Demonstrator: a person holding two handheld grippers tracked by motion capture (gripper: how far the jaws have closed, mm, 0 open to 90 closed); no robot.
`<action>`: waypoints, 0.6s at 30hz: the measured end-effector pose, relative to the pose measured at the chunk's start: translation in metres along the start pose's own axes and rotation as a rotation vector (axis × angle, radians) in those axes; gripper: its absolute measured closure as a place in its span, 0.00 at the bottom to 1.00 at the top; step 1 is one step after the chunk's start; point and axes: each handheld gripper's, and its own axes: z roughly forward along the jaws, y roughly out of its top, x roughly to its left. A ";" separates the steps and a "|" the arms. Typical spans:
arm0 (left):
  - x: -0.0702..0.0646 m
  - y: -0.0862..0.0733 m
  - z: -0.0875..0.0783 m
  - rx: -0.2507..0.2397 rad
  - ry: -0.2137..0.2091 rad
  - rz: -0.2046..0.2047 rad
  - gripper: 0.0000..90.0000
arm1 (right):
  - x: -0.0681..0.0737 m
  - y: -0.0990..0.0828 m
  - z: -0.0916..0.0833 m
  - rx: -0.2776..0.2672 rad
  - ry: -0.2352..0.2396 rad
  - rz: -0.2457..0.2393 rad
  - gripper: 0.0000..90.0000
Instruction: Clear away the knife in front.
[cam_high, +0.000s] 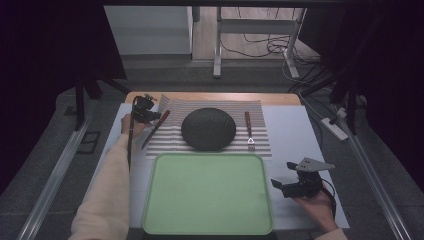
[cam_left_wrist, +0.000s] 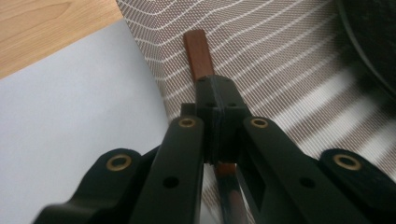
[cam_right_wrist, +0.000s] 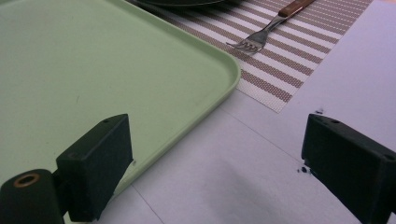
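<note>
High view: a green tray (cam_high: 207, 192) sits at the near edge of the table (cam_high: 295, 130), on a white sheet. Behind the tray lies a striped mat (cam_high: 260, 145) with a dark round plate (cam_high: 208, 128) at its middle. A knife (cam_high: 155, 129) with a reddish handle lies slanted along the mat's left edge; a fork (cam_high: 249, 131) with a matching handle lies near the mat's right edge, tines toward the tray. The left gripper (cam_high: 151, 116) is at the far left of the mat, at the knife's handle end; the grip itself is too small to judge here. The right gripper (cam_high: 280, 186) is held in a hand (cam_high: 316, 204) near the tray's right edge, over the white sheet, jaws apart.

Left gripper view: the jaws are closed on the knife (cam_left_wrist: 201, 53) handle; the reddish handle sticks out past the tips over the mat (cam_left_wrist: 289, 56), and the blade runs back under the gripper. The plate's rim (cam_left_wrist: 373, 42) is at the right, bare wooden table (cam_left_wrist: 42, 28) at the top left corner.

Right gripper view: the jaws stand wide apart with nothing between them, over the white sheet beside the tray's (cam_right_wrist: 93, 65) rounded corner. The fork's (cam_right_wrist: 261, 35) tines lie on the mat (cam_right_wrist: 289, 65), clear of the tray.
</note>
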 end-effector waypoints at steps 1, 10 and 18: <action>0.000 0.002 0.003 0.008 0.012 0.005 0.99 | 0.000 0.000 0.000 0.000 0.000 0.000 0.09; 0.006 0.007 0.019 0.049 0.032 -0.003 0.99 | -0.001 0.000 0.000 -0.002 0.007 0.005 0.09; -0.005 0.011 0.024 0.054 -0.044 0.047 0.99 | -0.001 -0.001 0.000 0.002 0.007 0.008 0.09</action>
